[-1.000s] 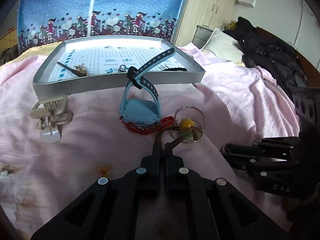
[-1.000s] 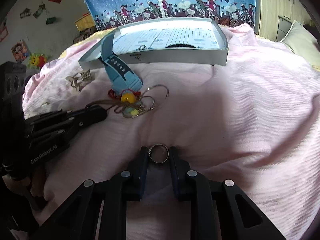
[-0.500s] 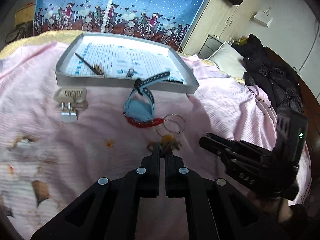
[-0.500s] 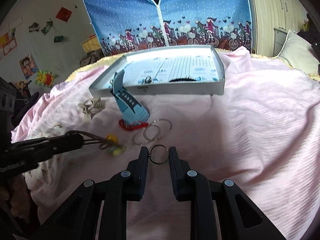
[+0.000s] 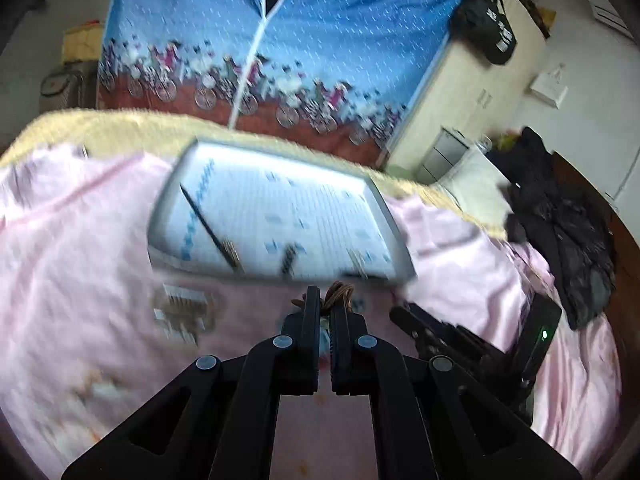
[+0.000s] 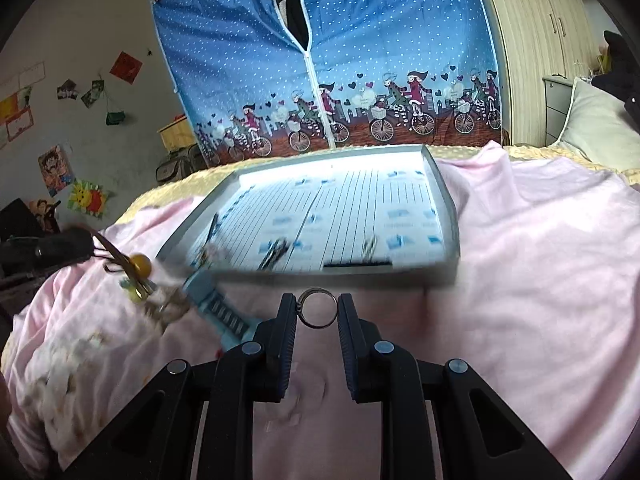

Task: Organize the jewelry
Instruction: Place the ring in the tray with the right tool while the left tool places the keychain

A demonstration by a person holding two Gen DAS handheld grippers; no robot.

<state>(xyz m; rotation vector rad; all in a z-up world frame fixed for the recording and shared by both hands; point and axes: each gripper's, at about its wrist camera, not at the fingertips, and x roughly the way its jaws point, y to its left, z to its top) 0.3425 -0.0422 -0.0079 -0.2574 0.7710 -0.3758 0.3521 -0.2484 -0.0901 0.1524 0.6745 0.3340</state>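
Both grippers held jewelry above the pink bedspread (image 6: 540, 280), just near of the grey tray (image 6: 446, 196).

The right gripper (image 6: 318, 310) was clamped on a metal ring (image 6: 318, 313), upright between its fingertips. The left gripper (image 5: 326, 304) was pinched almost together on a brown cord (image 5: 340, 292); in the right wrist view, at the left, that cord dangled with a yellow bead (image 6: 141, 264). A blue watch strap (image 6: 218, 308) lay on the bedspread near the tray's front wall. Small blurred pieces lay inside the tray.
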